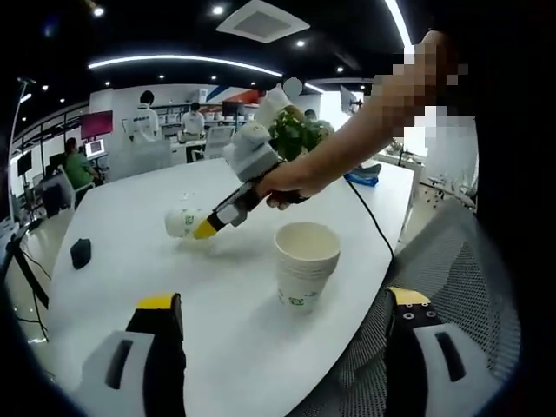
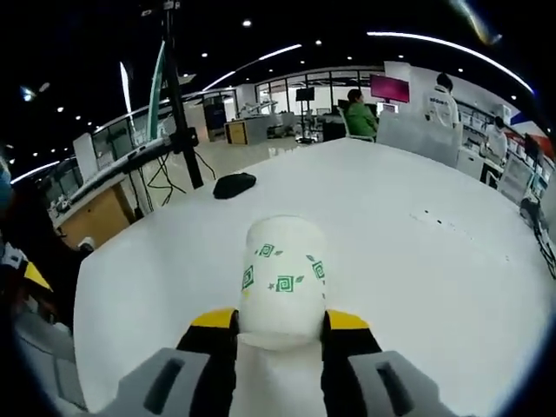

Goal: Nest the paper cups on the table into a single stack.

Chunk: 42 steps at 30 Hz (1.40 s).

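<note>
Two paper cups are in play, and they are not yet nested. Going left to right in the left gripper view, a small dark object lies near the far-left edge of the white table. Next comes the lying cup, on its side out on the tabletop. The right gripper reaches in from the right, held in a person's hand, with its yellow tips at that cup. Right of it, the upright cup stands mouth up near the table's near edge. It looks like a stack of more than one, though I cannot be sure. A chair's mesh back sits just beyond that edge.

The left gripper hangs above the near edge with its jaws wide apart and nothing between them.

In the right gripper view, the lying cup sits between the two yellow-tipped jaws of the right gripper. They press on its sides near the rim end, so I judge it gripped.

What is left, as I judge it, is to carry this cup over and seat it in the upright one. Open tabletop lies between the two cups, with nothing in the way. The upright cup's closeness to the edge calls for a gentle, straight-down seating.
</note>
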Tool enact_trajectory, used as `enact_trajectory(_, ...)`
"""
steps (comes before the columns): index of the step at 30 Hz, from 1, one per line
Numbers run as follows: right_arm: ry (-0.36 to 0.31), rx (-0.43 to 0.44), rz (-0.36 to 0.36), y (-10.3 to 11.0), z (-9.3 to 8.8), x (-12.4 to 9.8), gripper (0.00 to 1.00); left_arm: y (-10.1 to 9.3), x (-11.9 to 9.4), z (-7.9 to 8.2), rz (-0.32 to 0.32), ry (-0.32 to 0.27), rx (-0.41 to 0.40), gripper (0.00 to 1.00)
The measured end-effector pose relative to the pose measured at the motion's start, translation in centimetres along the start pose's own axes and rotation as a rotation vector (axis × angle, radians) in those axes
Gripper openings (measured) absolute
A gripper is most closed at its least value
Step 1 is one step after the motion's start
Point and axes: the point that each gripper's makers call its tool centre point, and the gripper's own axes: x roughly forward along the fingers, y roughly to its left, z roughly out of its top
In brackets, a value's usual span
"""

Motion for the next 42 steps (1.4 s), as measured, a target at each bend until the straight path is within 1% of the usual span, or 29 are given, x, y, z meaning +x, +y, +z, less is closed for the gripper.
enact_trajectory(3, -0.010, 0.017, -0.008, -0.2, -0.1, -0.8, 0.35, -0.2, 0.0, -0.1, -0.009, 0.003, 0.006, 0.95)
enact_trajectory(5, -0.016, 0.022, -0.010, -0.2, -0.3, -0.9, 0.35, -0.2, 0.0, 0.0, -0.012, 0.000, 0.000, 0.95)
enact_trajectory(10, -0.036, 0.019, -0.020, -0.2, -0.4, -2.4, 0.35, 0.2, -0.3, 0.6, -0.001, -0.028, -0.030, 0.94)
enact_trajectory(12, -0.050, 0.031, -0.027, -0.4, -0.2, -3.2, 0.35, 0.6, -0.4, 0.7, 0.010, -0.034, -0.043, 0.94)
enact_trajectory(14, -0.060, 0.035, -0.028, -0.1, 0.1, -3.9, 0.35, 0.7, -0.4, 0.7, 0.015, -0.034, -0.053, 0.93)
enact_trajectory(16, -0.067, 0.024, -0.037, 0.0, 0.0, -4.9, 0.35, 0.7, -0.4, 0.7, 0.014, -0.033, -0.058, 0.93)
enact_trajectory(20, -0.087, 0.038, -0.047, -0.1, -0.2, -6.1, 0.35, 0.5, -0.2, 0.9, 0.005, -0.031, -0.043, 0.93)
enact_trajectory(24, -0.111, 0.044, -0.054, -0.1, -0.2, -7.4, 0.35, 0.4, 0.2, 1.6, -0.007, -0.036, -0.031, 0.92)
enact_trajectory(26, -0.123, 0.040, -0.058, 0.2, -0.1, -8.4, 0.35, 0.2, 0.4, 1.9, -0.017, -0.046, -0.029, 0.89)
enact_trajectory(28, -0.131, 0.042, -0.062, 0.4, -0.1, -9.2, 0.35, -0.1, 0.8, 2.1, -0.030, -0.042, -0.019, 0.87)
enact_trajectory(29, -0.136, 0.039, -0.066, 0.2, -0.4, -9.1, 0.35, -0.3, 1.1, 2.2, -0.037, -0.042, -0.017, 0.87)
enact_trajectory(32, -0.157, 0.043, -0.077, 0.2, -0.7, -10.1, 0.35, -0.4, 1.7, 2.7, -0.049, -0.046, -0.017, 0.84)
enact_trajectory(33, -0.165, 0.043, -0.080, 0.1, -0.7, -10.3, 0.35, -0.4, 1.8, 2.9, -0.049, -0.044, -0.011, 0.82)
enact_trajectory(34, -0.174, 0.043, -0.081, 0.3, -0.7, -10.8, 0.35, -0.1, 2.0, 2.7, -0.038, -0.021, 0.013, 0.78)
enact_trajectory(35, -0.181, 0.040, -0.082, 0.5, -0.7, -11.1, 0.35, 0.1, 2.1, 2.7, -0.035, -0.012, 0.026, 0.76)
enact_trajectory(36, -0.195, 0.029, -0.090, 0.7, -0.7, -11.7, 0.35, 0.2, 2.4, 3.0, -0.037, -0.015, 0.030, 0.74)
enact_trajectory(42, -0.232, -0.022, -0.079, 2.1, -0.8, -13.8, 0.35, 0.8, 2.8, 4.9, -0.058, -0.045, 0.034, 0.69)
